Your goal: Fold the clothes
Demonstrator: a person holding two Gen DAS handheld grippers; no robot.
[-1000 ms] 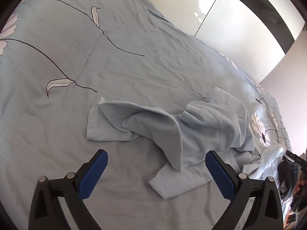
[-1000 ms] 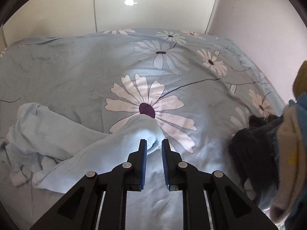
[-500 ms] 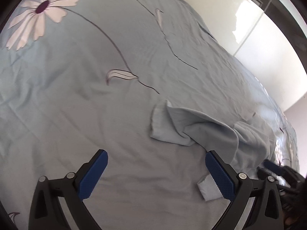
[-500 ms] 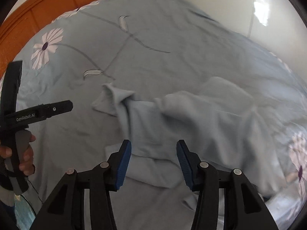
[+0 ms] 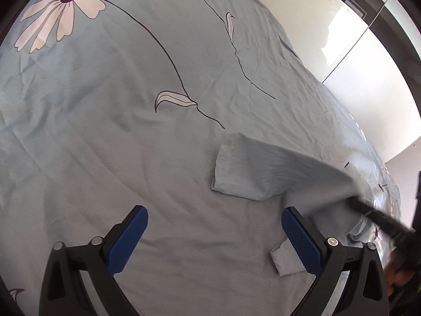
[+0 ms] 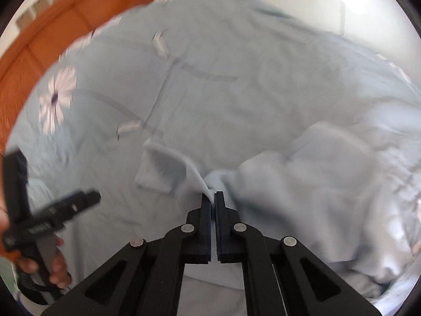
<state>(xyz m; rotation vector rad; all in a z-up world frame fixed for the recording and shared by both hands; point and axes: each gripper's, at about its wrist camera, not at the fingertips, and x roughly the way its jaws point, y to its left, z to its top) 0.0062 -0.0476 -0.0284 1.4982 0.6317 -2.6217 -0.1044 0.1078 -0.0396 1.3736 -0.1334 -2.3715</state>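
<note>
Your left gripper (image 5: 214, 239) hovers with fingers wide over the bed (image 5: 105, 131), beside the rumpled pale-blue shirt (image 5: 263, 173). Your right gripper (image 6: 213, 197) pinches a shirt edge; lift evenly, and bring the left fingers to a matching edge.

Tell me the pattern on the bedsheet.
Light blue bedsheet with white daisies on thin dark stems; clearest in left wrist view.

Shirt (image 5: 265, 173): plain pale blue. Bedsheet (image 5: 105, 137): pale blue, white daisies, purple centres, thin dark stems. Headboard (image 6: 39, 34): orange-brown wood.
</note>
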